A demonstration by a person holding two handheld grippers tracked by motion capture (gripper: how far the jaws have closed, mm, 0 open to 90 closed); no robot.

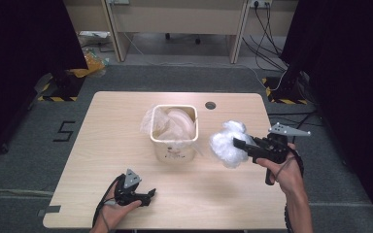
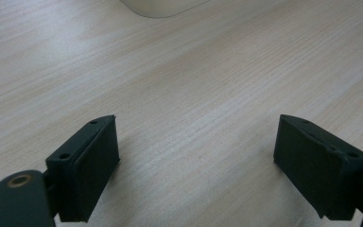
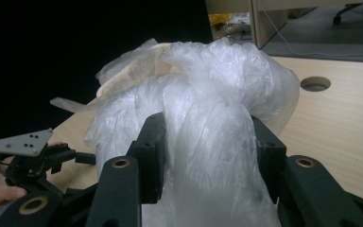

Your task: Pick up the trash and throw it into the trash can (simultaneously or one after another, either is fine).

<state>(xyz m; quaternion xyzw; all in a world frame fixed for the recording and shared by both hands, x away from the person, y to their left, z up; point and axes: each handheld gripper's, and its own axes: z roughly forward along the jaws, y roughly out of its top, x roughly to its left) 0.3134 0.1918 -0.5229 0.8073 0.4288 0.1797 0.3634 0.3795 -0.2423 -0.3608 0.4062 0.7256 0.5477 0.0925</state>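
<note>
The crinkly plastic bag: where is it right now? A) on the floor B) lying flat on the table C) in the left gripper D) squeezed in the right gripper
D: the right gripper has its two black jaws pinching the bunched plastic bag, held up off the table.

The bin (image 1: 174, 141) stands mid-table and is the main obstacle; its liner (image 1: 148, 121) bulges over the rim on the left side. My right gripper (image 1: 238, 143) holds a bulky plastic bag (image 1: 227, 143) clamped between its jaws just right of the bin, blocking that side. My left gripper (image 1: 150, 194) rests on the near table edge, jaws spread, with bare table (image 2: 194, 85) ahead up to the bin's base. The table's left part (image 1: 107, 141) and far right corner by the cable hole (image 1: 210, 105) are open
</note>
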